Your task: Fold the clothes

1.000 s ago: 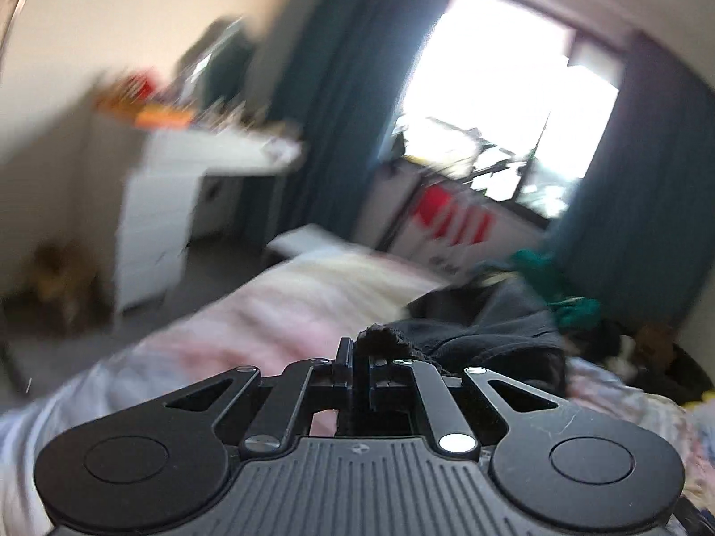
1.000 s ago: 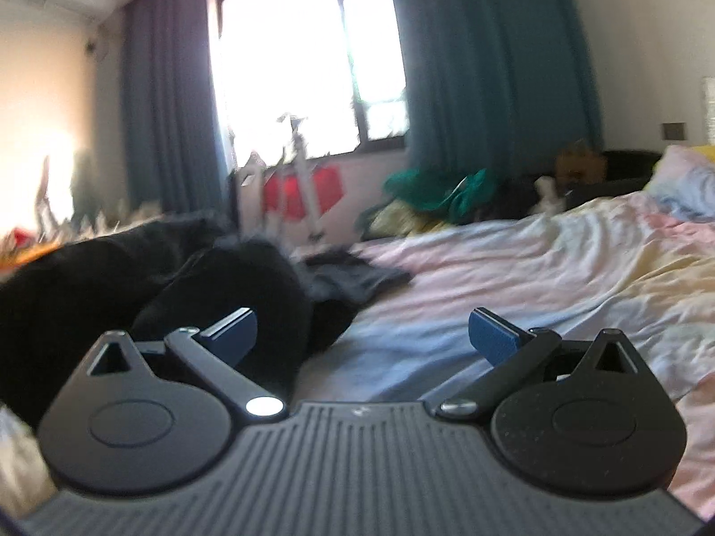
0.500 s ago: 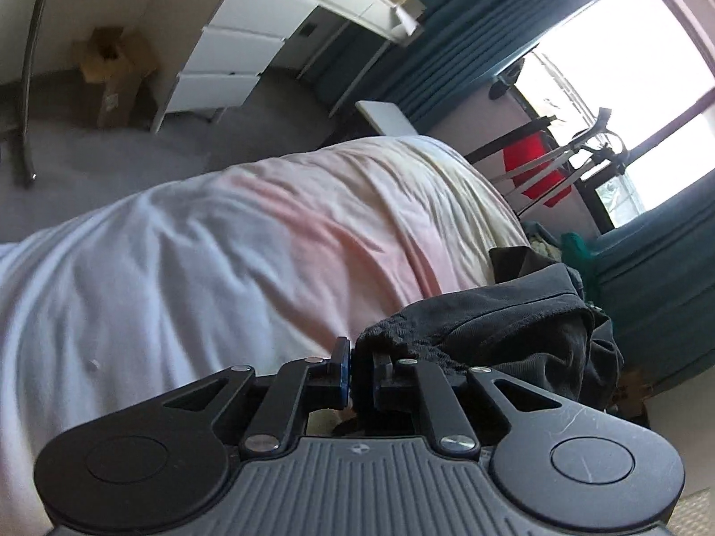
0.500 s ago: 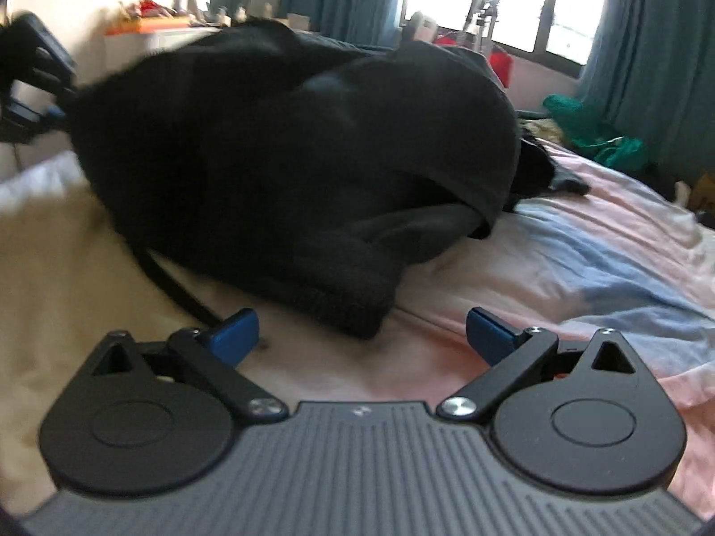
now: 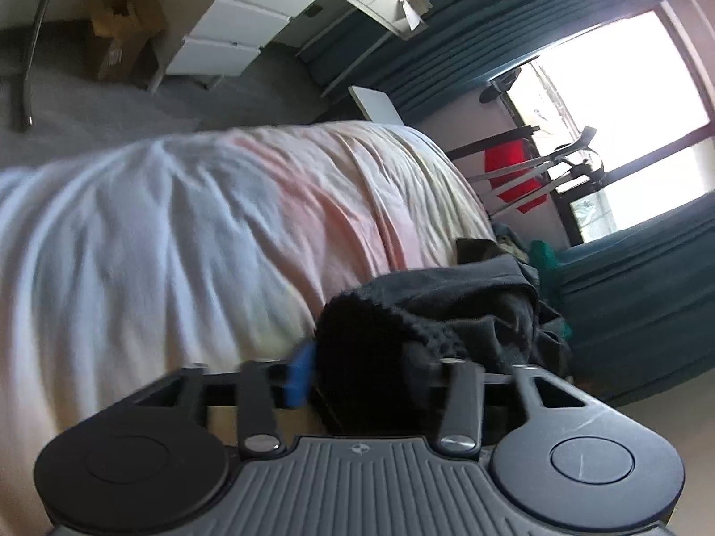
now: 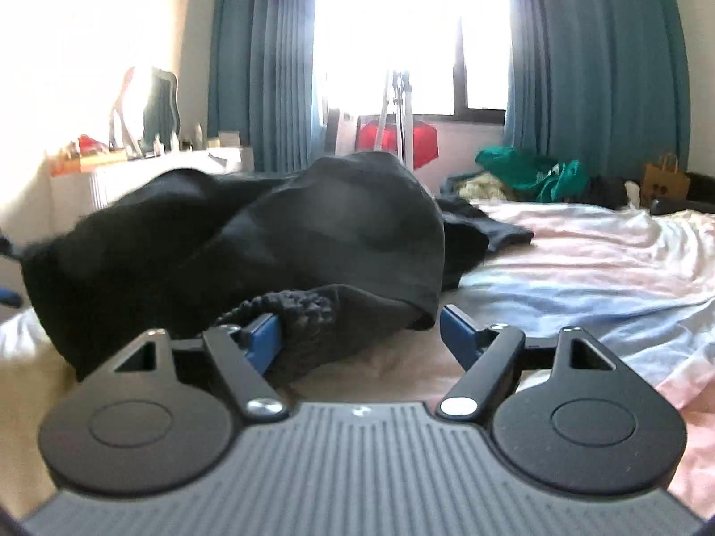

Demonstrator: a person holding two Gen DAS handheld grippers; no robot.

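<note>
Black garment (image 6: 277, 241) lay bunched on bed (image 6: 581, 268), window side. Left gripper (image 5: 371, 370) had jaws parted, ribbed hem between, w/ no clamp. Right gripper (image 6: 359, 330) gaped at near hem. Best: pinch one layer, pull flat.

Black garment (image 6: 277, 245), pastel bedsheet (image 6: 581, 259)

Parted tongs (image 6: 359, 328) around black garment (image 6: 268, 241)
</note>
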